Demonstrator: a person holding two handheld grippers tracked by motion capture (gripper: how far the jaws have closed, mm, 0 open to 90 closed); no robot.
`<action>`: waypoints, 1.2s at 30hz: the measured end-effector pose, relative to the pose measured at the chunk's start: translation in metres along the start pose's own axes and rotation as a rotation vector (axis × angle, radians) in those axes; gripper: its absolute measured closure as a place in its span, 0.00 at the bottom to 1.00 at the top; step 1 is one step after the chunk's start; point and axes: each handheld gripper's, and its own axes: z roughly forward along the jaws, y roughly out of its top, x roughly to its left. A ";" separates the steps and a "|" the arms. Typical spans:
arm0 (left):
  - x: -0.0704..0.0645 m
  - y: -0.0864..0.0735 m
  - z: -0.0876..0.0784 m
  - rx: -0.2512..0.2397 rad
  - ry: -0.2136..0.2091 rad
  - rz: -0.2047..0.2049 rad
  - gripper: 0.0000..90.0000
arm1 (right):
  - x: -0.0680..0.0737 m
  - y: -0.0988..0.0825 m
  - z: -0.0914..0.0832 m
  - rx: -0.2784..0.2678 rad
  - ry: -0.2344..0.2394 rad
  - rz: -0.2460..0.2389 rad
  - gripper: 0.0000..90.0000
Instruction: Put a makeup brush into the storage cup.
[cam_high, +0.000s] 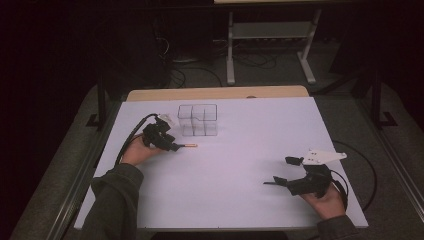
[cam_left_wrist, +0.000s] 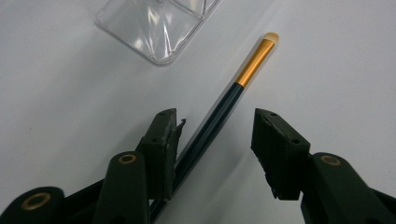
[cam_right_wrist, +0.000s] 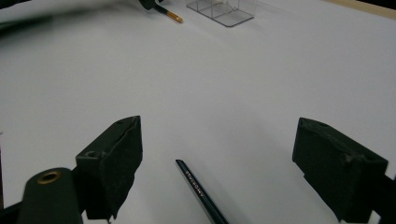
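Left gripper (cam_high: 176, 146): it is low over the left part of the bench, held by the left hand (cam_high: 136, 151), and it points to the right in the high view.
Left gripper state: the jaws stand half apart. One pad (cam_left_wrist: 163, 140) lies against the brush handle, the other pad (cam_left_wrist: 275, 149) is clear of it, so the brush is between the jaws but not clamped.
Makeup brush (cam_left_wrist: 224, 112): it lies flat on the white bench, with a dark handle, a gold ferrule and a small pale tip. The tip points away from the left gripper. In the high view the gold end (cam_high: 190, 146) sticks out just to the right of that gripper.
Clear organiser (cam_high: 198, 120): a transparent plastic box with several compartments; it stands on the bench just behind the brush, near it but not touching. In the left gripper view one corner of it (cam_left_wrist: 154, 28) is near the brush tip.
Right gripper (cam_high: 280, 172): it rests near the right front part of the bench in the right hand (cam_high: 327, 200), well apart from the organiser.
Right gripper state: the jaws stand wide apart, and the pads press on nothing.
Dark pencil (cam_right_wrist: 201, 191): a thin dark stick with small printed letters; it lies on the bench between the right jaws and touches neither pad.
Bench (cam_high: 250, 150): a white surface with a wooden edge at the far side.
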 end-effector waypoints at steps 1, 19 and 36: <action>0.000 0.000 0.000 0.001 0.001 -0.001 0.58 | 0.000 0.000 0.000 0.001 0.000 0.000 0.17; -0.002 0.002 0.005 0.010 0.008 0.031 0.69 | 0.000 0.000 0.001 0.005 0.004 -0.002 0.17; -0.002 0.002 0.006 0.034 0.015 0.057 0.77 | 0.000 0.000 0.000 0.000 0.002 -0.004 0.17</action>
